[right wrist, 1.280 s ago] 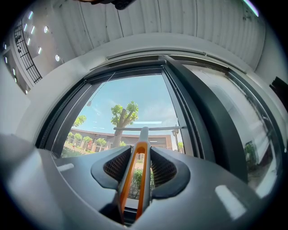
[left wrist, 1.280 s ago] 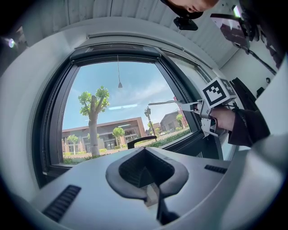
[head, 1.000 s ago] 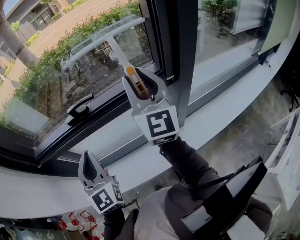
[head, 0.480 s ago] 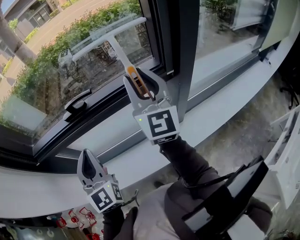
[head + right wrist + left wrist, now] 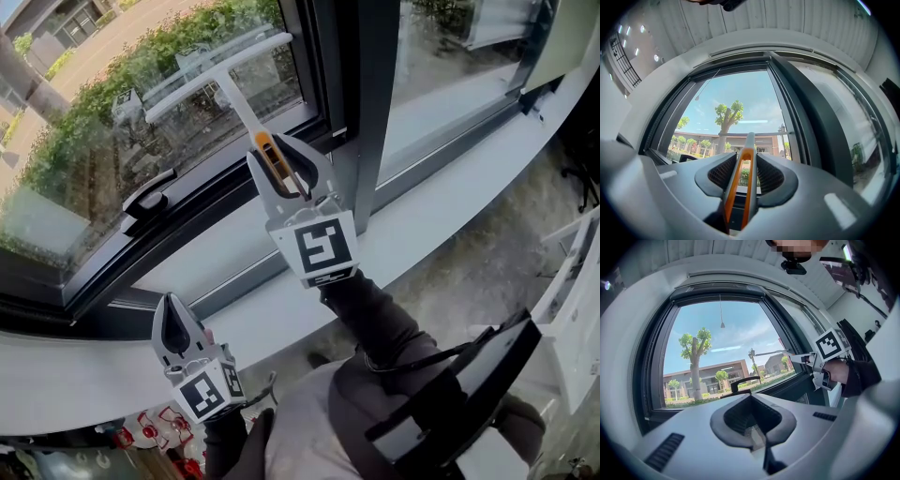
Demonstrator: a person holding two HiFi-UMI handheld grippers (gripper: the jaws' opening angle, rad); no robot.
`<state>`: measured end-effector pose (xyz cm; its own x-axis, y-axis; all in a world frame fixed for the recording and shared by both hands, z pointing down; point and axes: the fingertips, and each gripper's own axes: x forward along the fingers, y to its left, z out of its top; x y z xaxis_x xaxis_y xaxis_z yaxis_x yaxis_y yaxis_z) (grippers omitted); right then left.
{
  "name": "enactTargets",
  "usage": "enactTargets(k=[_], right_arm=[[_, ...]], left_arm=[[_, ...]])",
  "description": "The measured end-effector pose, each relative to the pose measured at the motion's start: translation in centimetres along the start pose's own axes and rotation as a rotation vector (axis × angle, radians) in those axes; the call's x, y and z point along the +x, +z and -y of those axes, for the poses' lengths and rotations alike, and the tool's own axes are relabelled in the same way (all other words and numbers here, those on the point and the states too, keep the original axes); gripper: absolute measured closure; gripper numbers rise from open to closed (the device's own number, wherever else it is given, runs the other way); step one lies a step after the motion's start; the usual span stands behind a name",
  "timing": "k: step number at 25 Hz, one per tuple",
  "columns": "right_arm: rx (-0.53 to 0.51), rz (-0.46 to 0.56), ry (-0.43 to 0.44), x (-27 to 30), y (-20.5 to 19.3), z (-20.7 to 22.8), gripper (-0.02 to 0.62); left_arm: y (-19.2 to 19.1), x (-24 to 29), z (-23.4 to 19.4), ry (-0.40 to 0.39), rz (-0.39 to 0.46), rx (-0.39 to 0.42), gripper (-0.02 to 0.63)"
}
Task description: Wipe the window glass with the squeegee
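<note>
The only markings on show are the black-and-white square markers: one on the cube (image 5: 314, 248) of the right gripper (image 5: 279, 159), one on the cube (image 5: 206, 394) of the left gripper (image 5: 173, 323). The red packets (image 5: 155, 441) at 7 o'clock carry print too small to read.

The right arm reaches forward in a dark sleeve (image 5: 375, 319), and its gripper points toward 11 o'clock at the glass (image 5: 84, 159). Its tongs are clamped on the grey-and-orange handle of the squeegee (image 5: 217, 75); in the right gripper view the handle (image 5: 746, 154) runs straight up between the two pads. The white blade lies slantwise across the pane, high end toward 1 o'clock. I cannot tell whether it presses on the glass.

The left gripper hangs low at 7 o'clock, over the white sill (image 5: 422, 216), tip up. In its own view the tongs (image 5: 757, 437) are closed together with nothing between them.

The blade's high end sits just beside the dark frame post (image 5: 361, 94) at 3 o'clock, so there is little room that way. Toward 9 o'clock the pane runs open. The black window handle (image 5: 145, 202) lies at 7 o'clock of the blade, apart from it, on the lower frame.
</note>
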<state>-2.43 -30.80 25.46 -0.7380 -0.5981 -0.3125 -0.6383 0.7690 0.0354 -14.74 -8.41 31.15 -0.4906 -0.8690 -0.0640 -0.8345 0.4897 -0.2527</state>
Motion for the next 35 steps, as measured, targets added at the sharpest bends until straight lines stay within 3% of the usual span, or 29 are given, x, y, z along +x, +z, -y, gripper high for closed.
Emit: enactTargets(k=[35], right_arm=[[-0.002, -0.101, 0.005, -2.4, -5.7, -0.2, 0.463]], left_arm=[[-1.0, -1.0, 0.8, -0.005, -0.031, 0.016, 0.603]])
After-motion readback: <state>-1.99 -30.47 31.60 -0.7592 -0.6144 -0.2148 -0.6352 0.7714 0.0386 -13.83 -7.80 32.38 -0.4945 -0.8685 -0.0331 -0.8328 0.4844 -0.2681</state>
